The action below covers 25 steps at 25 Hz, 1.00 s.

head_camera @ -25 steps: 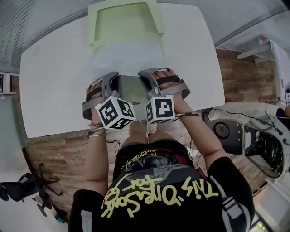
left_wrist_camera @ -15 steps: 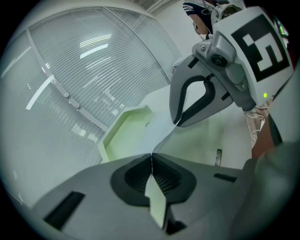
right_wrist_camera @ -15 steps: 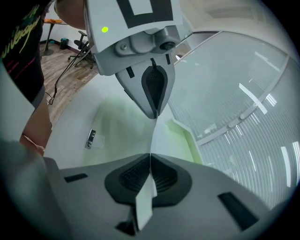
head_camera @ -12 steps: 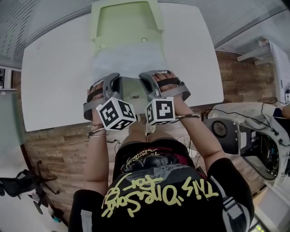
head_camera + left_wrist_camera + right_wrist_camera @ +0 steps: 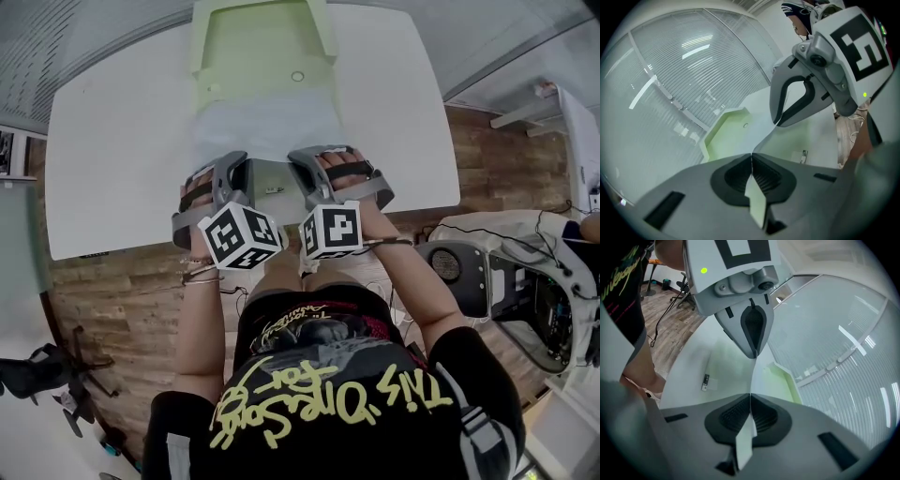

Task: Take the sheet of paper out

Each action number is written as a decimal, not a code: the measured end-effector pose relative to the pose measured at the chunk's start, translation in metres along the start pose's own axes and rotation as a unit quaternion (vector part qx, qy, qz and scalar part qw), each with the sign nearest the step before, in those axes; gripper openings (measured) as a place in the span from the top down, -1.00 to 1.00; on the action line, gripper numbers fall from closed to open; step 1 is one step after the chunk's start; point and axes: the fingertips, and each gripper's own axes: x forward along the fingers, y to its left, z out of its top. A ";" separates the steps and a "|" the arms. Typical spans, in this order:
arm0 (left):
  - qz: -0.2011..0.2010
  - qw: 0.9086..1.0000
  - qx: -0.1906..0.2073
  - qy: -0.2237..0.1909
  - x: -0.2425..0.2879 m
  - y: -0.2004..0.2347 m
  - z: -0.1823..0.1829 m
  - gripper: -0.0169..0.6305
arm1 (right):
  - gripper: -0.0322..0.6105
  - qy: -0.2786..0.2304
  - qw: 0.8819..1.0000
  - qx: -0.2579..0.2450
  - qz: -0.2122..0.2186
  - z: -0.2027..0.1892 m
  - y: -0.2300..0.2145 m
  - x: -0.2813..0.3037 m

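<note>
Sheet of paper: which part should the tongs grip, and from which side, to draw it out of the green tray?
Its near edge, from the person's side: the thin sheet of paper has its far end at the green tray. The left gripper and right gripper are shut on that edge, side by side.

We're in an office or lab workspace here. There's a plain white table (image 5: 112,169) on a wood-plank floor (image 5: 122,309), and a glass partition with horizontal blinds (image 5: 670,70) runs behind its far edge. A black swivel chair (image 5: 33,367) sits off the table's left corner. Loose cables (image 5: 478,232) trail across the floor on the right, next to open white machine housings (image 5: 525,291).
</note>
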 end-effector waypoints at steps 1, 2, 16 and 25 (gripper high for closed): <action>0.000 1.000 -0.001 0.000 -0.002 -0.001 0.000 0.92 | 0.87 -0.001 1.000 -0.001 0.001 0.001 0.001 -0.002; 0.001 1.000 -0.001 0.001 -0.004 -0.002 0.000 0.92 | 0.87 -0.001 1.000 -0.001 0.001 0.001 0.002 -0.004; 0.016 1.000 -0.004 0.004 -0.029 -0.005 0.000 0.92 | 0.87 -0.017 1.000 -0.005 -0.010 0.013 -0.002 -0.024; 0.035 0.999 -0.011 -0.006 -0.048 0.003 0.006 0.92 | 0.87 -0.029 0.999 -0.010 -0.027 0.025 -0.011 -0.044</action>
